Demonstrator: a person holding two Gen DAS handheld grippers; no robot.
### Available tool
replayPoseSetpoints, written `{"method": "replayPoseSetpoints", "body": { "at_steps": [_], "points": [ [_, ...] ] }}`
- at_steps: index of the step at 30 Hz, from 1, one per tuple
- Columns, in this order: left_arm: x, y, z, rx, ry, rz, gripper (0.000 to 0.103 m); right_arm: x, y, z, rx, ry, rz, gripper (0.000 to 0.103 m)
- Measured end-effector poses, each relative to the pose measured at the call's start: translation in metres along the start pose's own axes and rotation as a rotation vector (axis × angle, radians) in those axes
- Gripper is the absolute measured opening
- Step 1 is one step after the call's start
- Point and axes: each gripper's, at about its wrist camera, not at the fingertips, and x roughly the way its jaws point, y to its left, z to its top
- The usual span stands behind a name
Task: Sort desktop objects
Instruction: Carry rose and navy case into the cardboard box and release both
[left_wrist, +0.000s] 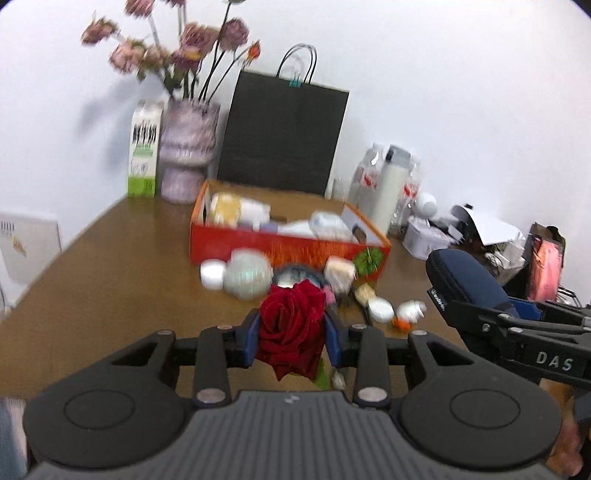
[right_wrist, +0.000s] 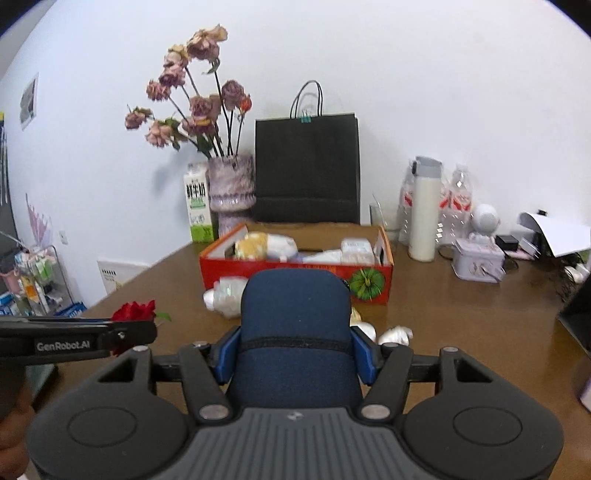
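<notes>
Red rose (left_wrist: 290, 325) sits clamped between the blue pads of the left gripper (left_wrist: 291, 338), held above the brown table (left_wrist: 110, 280), blossom facing up. Left wrist view, blurry: orange box (left_wrist: 288, 247) beyond it, full of pale packaged items; loose clutter just in front of the box, including a white jar (left_wrist: 213, 272) and an iridescent ball (left_wrist: 246, 273). Right gripper (left_wrist: 476, 310) enters from the right, holding a navy zip case (left_wrist: 465, 280). Purple vase (left_wrist: 187, 147) with dried flowers, milk carton (left_wrist: 144, 147) and black paper bag (left_wrist: 282, 136) stand at the wall.

Right wrist view: right gripper (right_wrist: 295, 354) clenched on the navy case (right_wrist: 295, 332), which stands upright and hides part of the box (right_wrist: 295, 269). Left gripper (right_wrist: 127, 334) comes in from the left with the rose (right_wrist: 133, 312). White thermos (right_wrist: 424, 210) and a small tin (right_wrist: 478, 260) sit right of the box.
</notes>
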Motion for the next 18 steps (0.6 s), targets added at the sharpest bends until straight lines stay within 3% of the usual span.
{"method": "replayPoseSetpoints", "body": {
  "at_steps": [5,9,13,17,18],
  "points": [
    [0.054,0.007,0.066,0.04,0.002,-0.048,0.036,0.042,-0.015,0.053,0.028,-0.029,0.051,0.06],
    [0.129,0.018,0.13,0.035,0.054,-0.048,0.036,0.112,-0.034,0.117,0.065,-0.027,0.08,0.06],
    [0.222,0.026,0.158,0.046,0.173,-0.006,0.036,0.201,-0.047,0.163,0.092,0.065,0.086,0.059],
    [0.303,0.037,0.158,0.045,0.285,0.077,0.036,0.305,-0.054,0.173,0.128,0.212,0.039,0.059],
    [0.321,0.04,0.157,0.044,0.311,0.101,0.041,0.329,-0.056,0.173,0.146,0.247,0.027,0.059]
  ]
}}
